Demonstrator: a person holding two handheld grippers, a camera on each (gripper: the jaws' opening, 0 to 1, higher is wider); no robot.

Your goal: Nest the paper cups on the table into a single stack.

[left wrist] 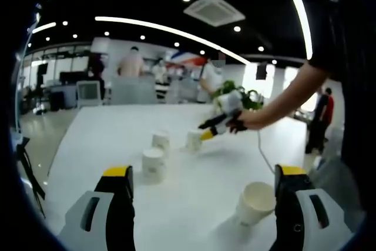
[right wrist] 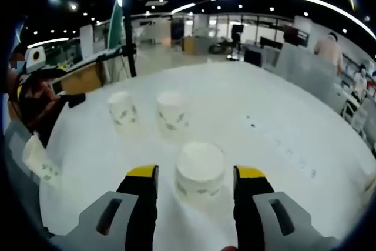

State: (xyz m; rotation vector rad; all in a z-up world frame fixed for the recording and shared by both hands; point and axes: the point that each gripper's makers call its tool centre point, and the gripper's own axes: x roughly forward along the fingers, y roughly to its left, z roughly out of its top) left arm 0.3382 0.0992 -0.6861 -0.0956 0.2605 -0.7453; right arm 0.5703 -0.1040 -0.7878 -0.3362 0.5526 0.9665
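Observation:
Several white paper cups stand on a white table (left wrist: 106, 127). Three are upside down: one (left wrist: 154, 164) ahead of my left jaw, one (left wrist: 161, 142) behind it, and a third (left wrist: 194, 140) further right. My right gripper (left wrist: 204, 131), held by a hand, reaches that third cup. In the right gripper view the same cup (right wrist: 200, 174) sits between the jaws of the right gripper (right wrist: 196, 172), which is open and not touching it. Two more cups (right wrist: 123, 111) (right wrist: 172, 110) stand beyond. My left gripper (left wrist: 204, 171) is open, with a mouth-up cup (left wrist: 257, 202) beside its right jaw.
A thin cable (left wrist: 264, 154) lies on the table near the person's arm. A plant (left wrist: 235, 93) stands at the far edge, with people and office desks behind. The left gripper (right wrist: 59, 105) shows at the left edge of the right gripper view, with a cup (right wrist: 41, 161) below it.

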